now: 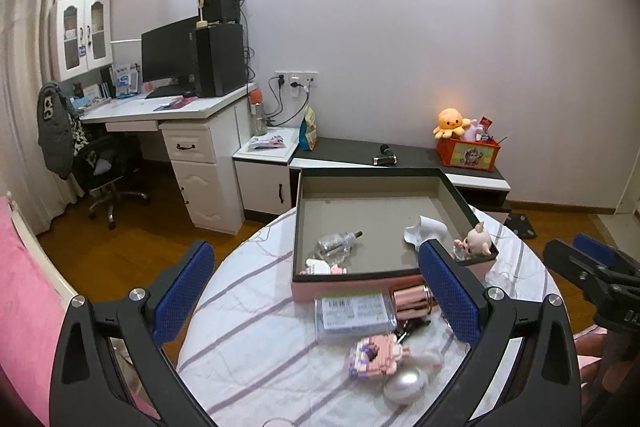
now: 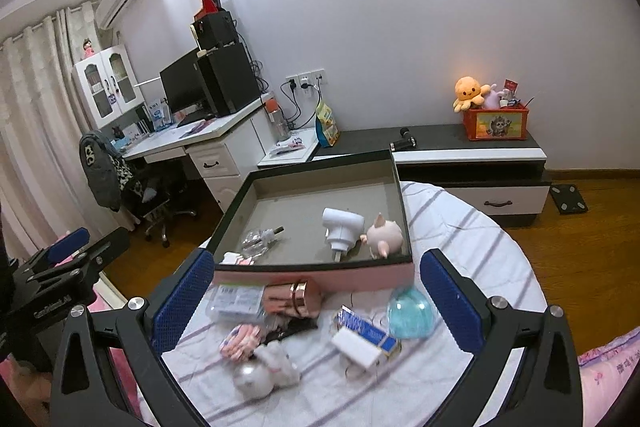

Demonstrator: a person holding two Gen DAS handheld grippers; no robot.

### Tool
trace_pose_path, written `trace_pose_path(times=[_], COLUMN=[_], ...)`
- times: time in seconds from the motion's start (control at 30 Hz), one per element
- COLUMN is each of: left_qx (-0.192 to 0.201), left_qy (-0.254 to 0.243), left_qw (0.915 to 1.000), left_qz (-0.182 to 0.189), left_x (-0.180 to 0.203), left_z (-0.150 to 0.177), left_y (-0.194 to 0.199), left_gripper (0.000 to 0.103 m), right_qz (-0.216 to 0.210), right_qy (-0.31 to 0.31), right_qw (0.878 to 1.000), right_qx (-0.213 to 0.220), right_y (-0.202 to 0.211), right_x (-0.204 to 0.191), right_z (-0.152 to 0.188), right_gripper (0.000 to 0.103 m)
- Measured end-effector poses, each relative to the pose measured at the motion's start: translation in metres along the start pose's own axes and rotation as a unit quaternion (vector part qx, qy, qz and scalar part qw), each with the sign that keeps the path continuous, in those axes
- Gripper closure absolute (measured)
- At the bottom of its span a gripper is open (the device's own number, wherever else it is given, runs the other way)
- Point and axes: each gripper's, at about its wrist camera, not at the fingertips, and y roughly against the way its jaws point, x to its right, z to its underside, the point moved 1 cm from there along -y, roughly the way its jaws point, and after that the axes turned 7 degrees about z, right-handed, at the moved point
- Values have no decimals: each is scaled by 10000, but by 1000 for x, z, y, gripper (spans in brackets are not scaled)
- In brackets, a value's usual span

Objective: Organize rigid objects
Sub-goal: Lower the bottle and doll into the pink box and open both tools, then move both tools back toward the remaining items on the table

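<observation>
left wrist view: the left tool (image 1: 316, 291) hangs released above the round counter (image 1: 256, 327), its blue pads spread wide with nothing between them. the shallow box (image 1: 360, 277), pink outside and grey inside, sits at the centre of the frame on the striped cloth. inside it lie a clear glass bottle (image 1: 336, 245) at lower left, a white plug adapter (image 1: 426, 229) at right, and a small doll figure (image 1: 474, 241) in the lower right corner. just in front of the box, on the cloth, are a clear plastic case (image 1: 352, 313), a rose-gold cylinder (image 1: 412, 303) touching its right end, a pink block toy (image 1: 376, 353) and a pearly round compact (image 1: 404, 385) toward the bottom of the frame.

right wrist view: the right tool (image 2: 316, 291) is likewise released and empty, held over the same clutter. a blue-and-white carton (image 2: 366, 333) and a teal dome (image 2: 412, 311) lie at lower right of centre, beside the box wall. the other tool shows at the left edge.
</observation>
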Motion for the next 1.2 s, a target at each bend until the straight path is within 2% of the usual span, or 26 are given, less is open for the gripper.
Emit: trace_pose_path(times=[0.27, 0.57, 0.8, 1.2], left_qx=[-23, -125, -301, -408], left_qy=[144, 310, 267, 253], left_qw=[9999, 9993, 9991, 9988], left_qz=[-28, -146, -101, 16], left_x=[-1, -11, -5, -2], left_z=[22, 54, 73, 77], left_y=[24, 45, 46, 38], left_gripper=[0, 0, 0, 0], right_qz=[197, 536, 570, 641], right_qy=[155, 411, 391, 414], right_qw=[9995, 9976, 9976, 9971], right_qx=[172, 122, 59, -32], right_y=[36, 52, 54, 49], right_x=[-7, -15, -12, -10], right_z=[27, 58, 62, 63], right_gripper=[0, 0, 0, 0])
